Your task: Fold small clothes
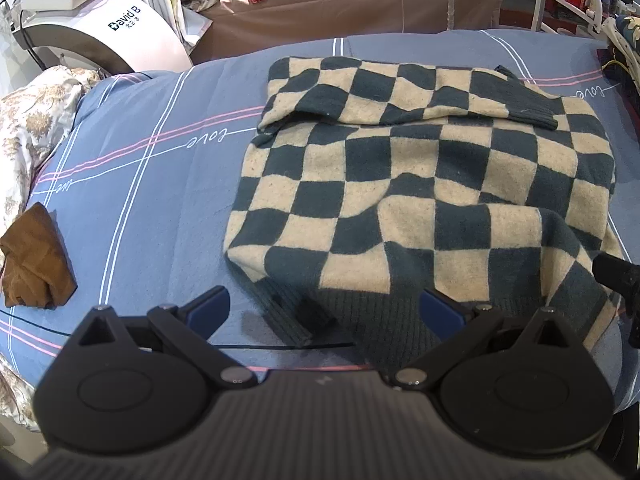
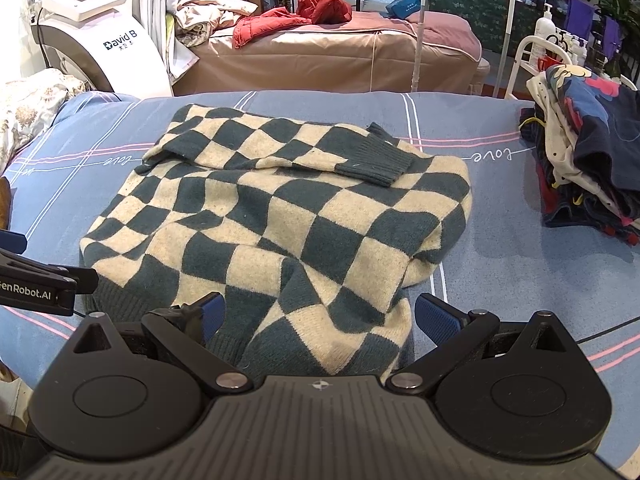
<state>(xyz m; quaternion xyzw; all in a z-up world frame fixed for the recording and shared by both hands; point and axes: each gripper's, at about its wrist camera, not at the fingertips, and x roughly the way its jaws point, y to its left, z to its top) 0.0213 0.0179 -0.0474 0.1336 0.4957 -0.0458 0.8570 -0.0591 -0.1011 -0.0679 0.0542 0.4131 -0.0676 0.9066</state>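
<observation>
Fuzzy knit sweater (image 1: pixel 420 184) — smooth cotton bedsheet (image 1: pixel 160 208).

Both views look forward and slightly down across a blue bedsheet (image 1: pixel 152 200), each from low and close behind its own spread fingers. The left wrist camera sits toward the left near edge, with the checkered sweater (image 1: pixel 420 184) ahead and to its right. The right wrist camera sits farther right, seeing the same sweater (image 2: pixel 280 208) centred. The 2 views share the sweater, the sheet and the white machine (image 1: pixel 100 28) (image 2: pixel 104 40) beyond.
</observation>
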